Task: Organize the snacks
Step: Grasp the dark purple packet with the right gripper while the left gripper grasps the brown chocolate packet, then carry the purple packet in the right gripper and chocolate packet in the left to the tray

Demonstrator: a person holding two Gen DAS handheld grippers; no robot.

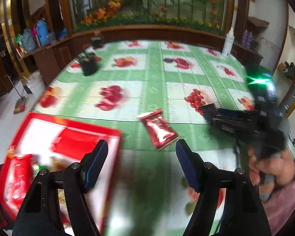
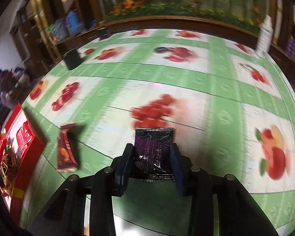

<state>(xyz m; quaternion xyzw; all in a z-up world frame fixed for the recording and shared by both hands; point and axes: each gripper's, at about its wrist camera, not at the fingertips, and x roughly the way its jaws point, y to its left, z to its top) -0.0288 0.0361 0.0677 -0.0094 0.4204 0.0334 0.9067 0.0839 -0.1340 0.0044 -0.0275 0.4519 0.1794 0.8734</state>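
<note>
Here, at the near left of the table, sits a red box [image 1: 68, 135] with a white inside, open at the top; a red packet [image 1: 19, 175] and some darker wrapped snacks lie in its near end, though blur hides what they are. The left gripper [image 1: 141, 149] hangs over the box's right edge with its jaws spread wide and nothing between them; its left blue pad stands over the box wall, its right pad over the bare cloth. Just beyond that gap, a little to the right of the box and apart from it, a shiny red snack packet [image 1: 158, 129] lies flat on the green and white tablecloth [image 1: 153, 90] printed with red fruit. In the right wrist view the same packet [image 2: 65, 147] shows between the box [image 2: 29, 143] and the right tool.

Further right, the right gripper [image 2: 152, 157] is clamped on a dark purple snack packet [image 2: 153, 149]: both pads press the packet's sides, and its far end sticks out past the fingertips over the cloth. From the left wrist view this gripper [image 1: 208, 112] points left, and a hand [image 1: 269, 167] in a pink fuzzy sleeve [image 1: 285, 196] grips its handle at the near right.

At the far left of the table stands a black container [image 1: 89, 64], and at the far right a white bottle [image 1: 228, 45], both well away from the packets.
</note>
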